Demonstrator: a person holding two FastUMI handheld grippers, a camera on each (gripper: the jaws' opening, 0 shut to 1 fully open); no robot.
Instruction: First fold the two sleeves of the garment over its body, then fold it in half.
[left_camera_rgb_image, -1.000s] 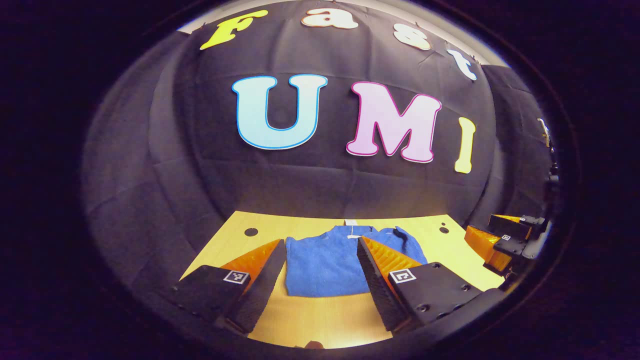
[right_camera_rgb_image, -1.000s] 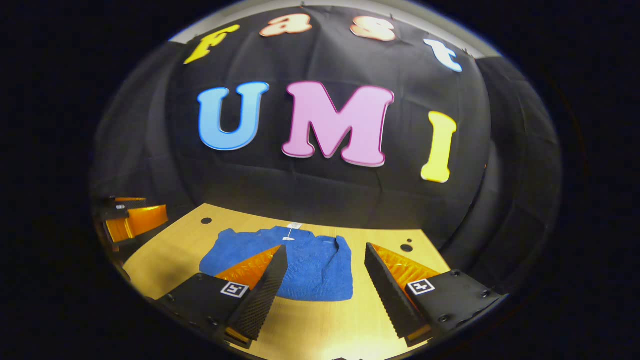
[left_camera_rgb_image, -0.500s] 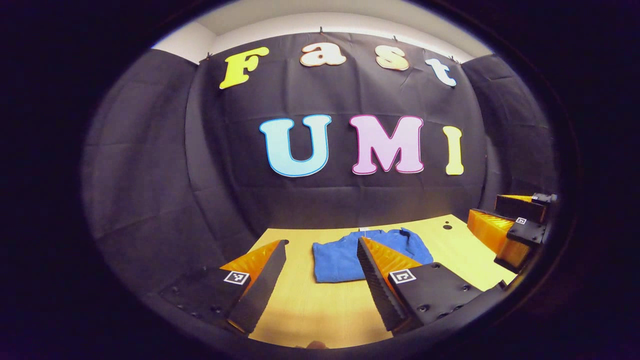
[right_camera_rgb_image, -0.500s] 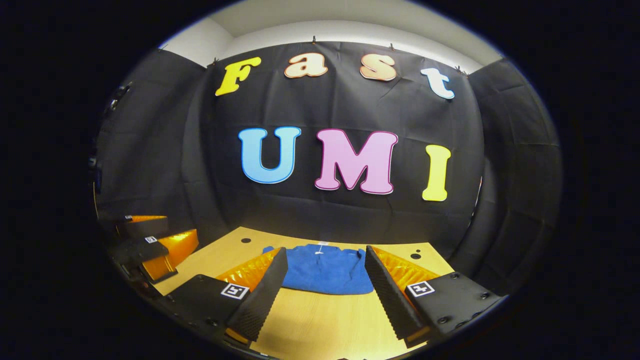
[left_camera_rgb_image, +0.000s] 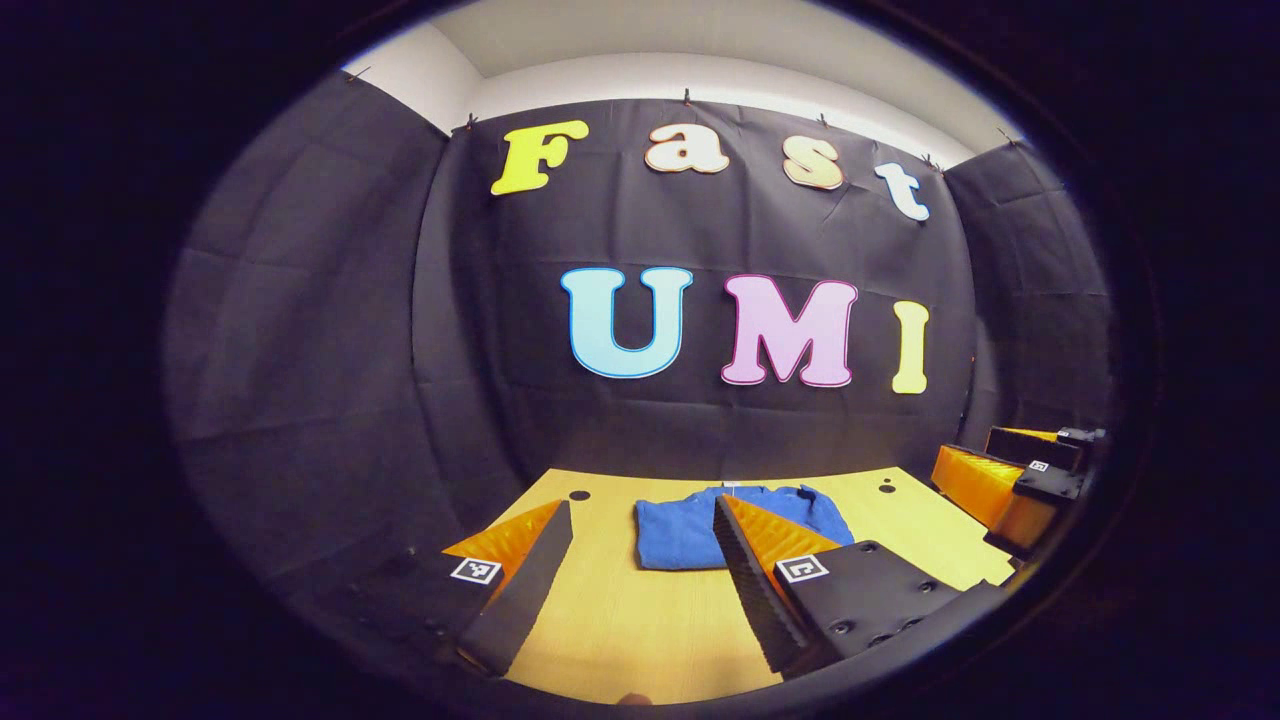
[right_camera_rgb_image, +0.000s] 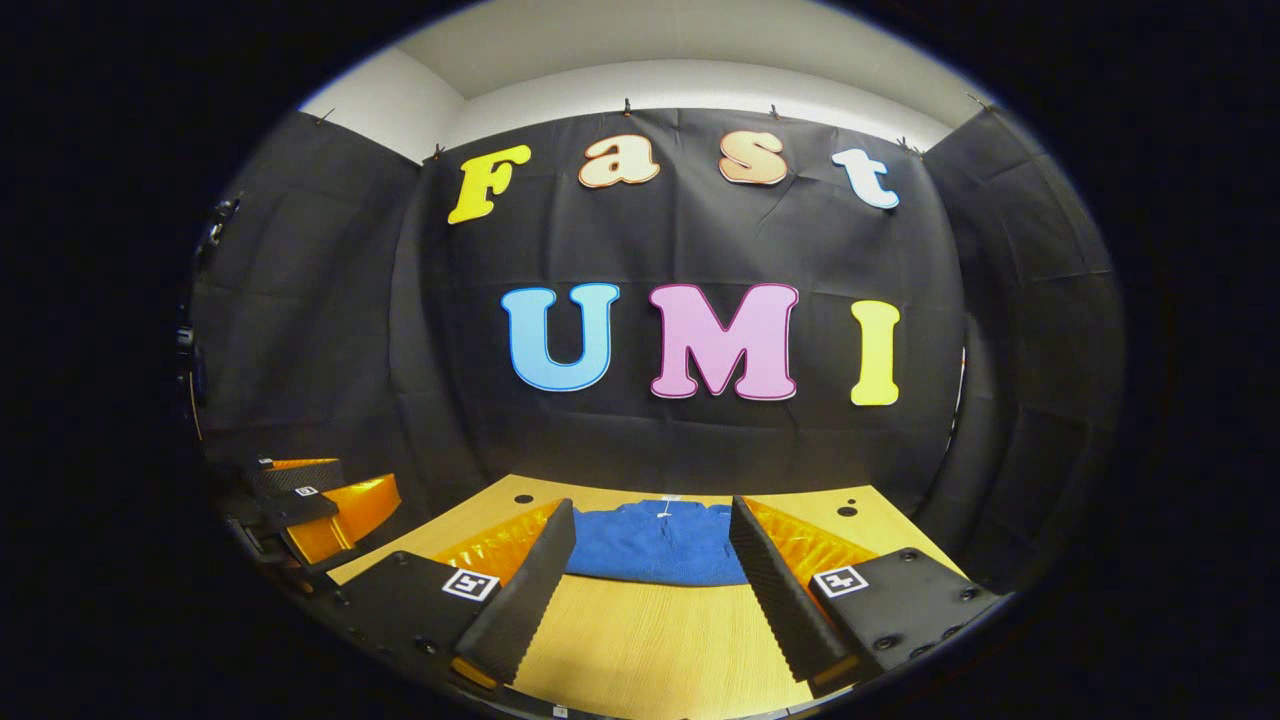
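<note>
The blue, soft, fuzzy-knit garment (left_camera_rgb_image: 700, 528) lies compactly folded at the far middle of the pale wooden table (right_camera_rgb_image: 640, 660), likely light and limp, best pinched at edges, while the left gripper (left_camera_rgb_image: 640, 555) and the right gripper (right_camera_rgb_image: 650, 560) both gape empty, well short of it.

both views low, facing booth wall, sharing table (left_camera_rgb_image: 620, 620), garment (right_camera_rgb_image: 655, 545)

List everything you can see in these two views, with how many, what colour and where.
garment: one, blue, folded, lying toward the table's far edge
tag: one, white, at the garment's far edge
table: one, light wood, in front of the booth wall
holes: two dark ones at each far corner of the table
left gripper: one, open, empty, above the table's near side
right gripper: one, open, empty, beside the left gripper
</note>
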